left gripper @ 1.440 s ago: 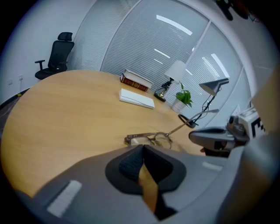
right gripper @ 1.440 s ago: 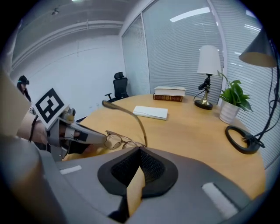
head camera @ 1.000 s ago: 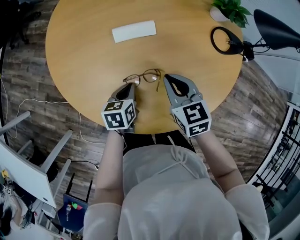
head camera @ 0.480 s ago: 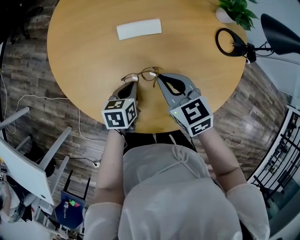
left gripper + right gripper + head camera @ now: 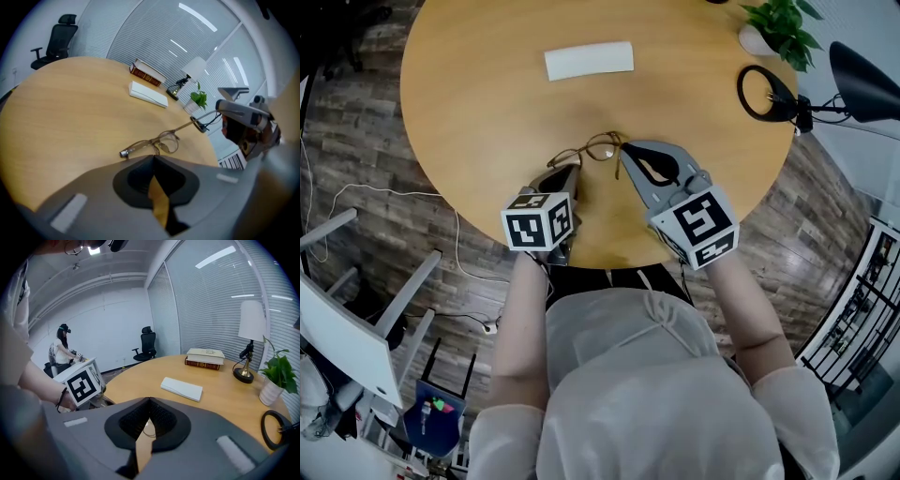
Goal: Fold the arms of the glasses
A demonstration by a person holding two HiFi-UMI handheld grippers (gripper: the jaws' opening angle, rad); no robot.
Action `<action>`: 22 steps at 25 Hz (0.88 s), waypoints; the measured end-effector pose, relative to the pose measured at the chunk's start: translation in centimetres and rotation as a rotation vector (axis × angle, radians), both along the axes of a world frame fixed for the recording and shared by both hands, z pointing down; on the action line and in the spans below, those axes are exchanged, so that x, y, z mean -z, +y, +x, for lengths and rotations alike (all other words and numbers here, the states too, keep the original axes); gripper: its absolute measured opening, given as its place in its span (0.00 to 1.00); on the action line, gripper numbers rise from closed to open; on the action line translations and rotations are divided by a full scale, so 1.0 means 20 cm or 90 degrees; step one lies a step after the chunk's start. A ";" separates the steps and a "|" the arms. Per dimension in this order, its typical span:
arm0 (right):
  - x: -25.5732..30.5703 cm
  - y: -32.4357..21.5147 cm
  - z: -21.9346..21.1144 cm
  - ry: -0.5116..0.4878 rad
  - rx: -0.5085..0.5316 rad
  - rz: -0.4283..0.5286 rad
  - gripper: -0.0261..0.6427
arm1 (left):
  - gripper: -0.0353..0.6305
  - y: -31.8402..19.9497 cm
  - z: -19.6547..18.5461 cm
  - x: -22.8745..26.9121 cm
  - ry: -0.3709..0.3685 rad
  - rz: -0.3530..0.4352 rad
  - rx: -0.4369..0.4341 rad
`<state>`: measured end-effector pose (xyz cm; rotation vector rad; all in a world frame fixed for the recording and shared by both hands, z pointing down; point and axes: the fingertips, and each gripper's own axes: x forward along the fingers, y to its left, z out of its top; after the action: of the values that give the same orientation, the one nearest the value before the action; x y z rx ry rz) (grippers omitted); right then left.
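The left gripper view shows one arm of the glasses (image 5: 161,140) running into the right gripper's (image 5: 220,107) clenched tips, a grip the head view obscures. The left gripper (image 5: 153,158) is closed on nothing, just beside the frame.

Right gripper (image 5: 149,401) jaws closed, thin glasses (image 5: 149,430) wire in the gap. White case (image 5: 182,388) beyond on table (image 5: 140,376); books (image 5: 205,357), lamp (image 5: 251,319), plant (image 5: 279,371) far right.

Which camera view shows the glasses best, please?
The left gripper view: the glasses appear close, with both lenses and one outstretched arm plain. The head view shows them small; the right gripper view shows only a sliver of rim.
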<state>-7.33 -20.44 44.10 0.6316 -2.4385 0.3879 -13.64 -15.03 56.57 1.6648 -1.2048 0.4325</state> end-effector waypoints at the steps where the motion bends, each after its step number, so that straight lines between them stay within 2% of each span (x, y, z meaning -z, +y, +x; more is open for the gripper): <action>1: -0.01 0.01 -0.01 0.004 0.009 -0.004 0.04 | 0.06 0.00 0.00 0.00 0.000 -0.001 -0.002; 8: -0.06 0.04 -0.09 0.050 0.061 -0.009 0.04 | 0.06 -0.01 0.01 -0.01 -0.018 0.002 -0.032; 16: -0.14 0.11 -0.17 0.120 0.141 -0.039 0.04 | 0.06 0.00 0.03 0.00 0.005 0.001 -0.065; 22: -0.23 0.15 -0.23 0.171 0.191 -0.055 0.04 | 0.06 0.05 0.00 0.02 0.030 0.015 -0.065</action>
<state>-12.01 -17.40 48.74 0.2556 -2.2009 0.2648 -13.69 -14.10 56.12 1.7524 -1.0988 0.4413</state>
